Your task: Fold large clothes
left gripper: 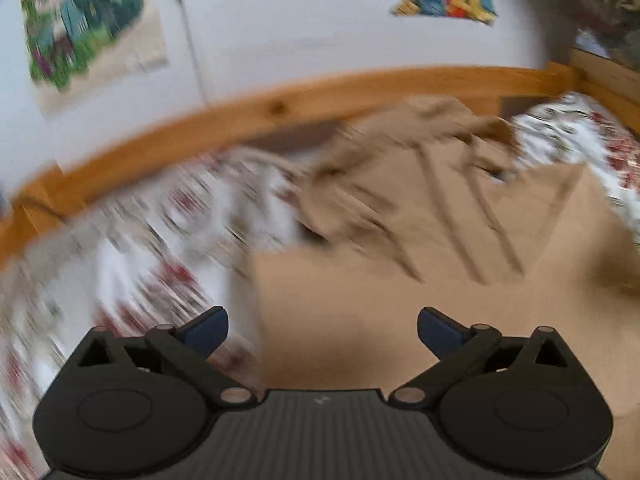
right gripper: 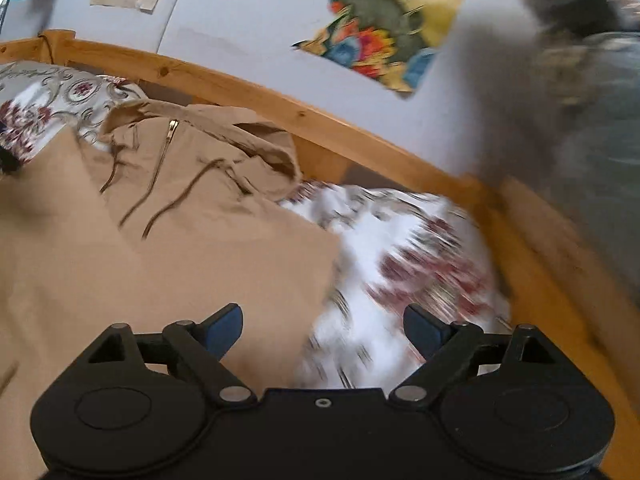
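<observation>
Lying spread across the bed, the tan hooded jacket [right gripper: 168,216] fills the lower left and centre of the right wrist view, its hood [right gripper: 256,140] bunched toward the upper middle against the wooden bed rail [right gripper: 320,120], with a zip [right gripper: 170,130] and dark drawcords [right gripper: 180,196] trailing down its front. The patterned bedspread [right gripper: 408,264] shows at the right of that frame and again at the upper left. In the left wrist view the same jacket [left gripper: 440,240] occupies the centre and right, much blurred, with the bedspread [left gripper: 132,256] at the left and the rail [left gripper: 280,108] curving across the upper part of the frame. The left hand-held gripper [left gripper: 322,330] has its fingers well apart with nothing between them, over the left-hand edge of the cloth at the bottom of its frame. The right hand-held gripper [right gripper: 322,328] is likewise spread and empty, poised above the right-hand edge of the cloth where it meets the bedspread. The garment looks roughly flattened but not yet folded, so the step in hand seems to be the approach for a first grasp, one gripper to each side edge. The next move probably calls for each gripper to come down onto its edge and close on the fabric, ready to bring the sides inward. Posters [right gripper: 384,20] hang on the pale wall [right gripper: 248,20] above the rail.
</observation>
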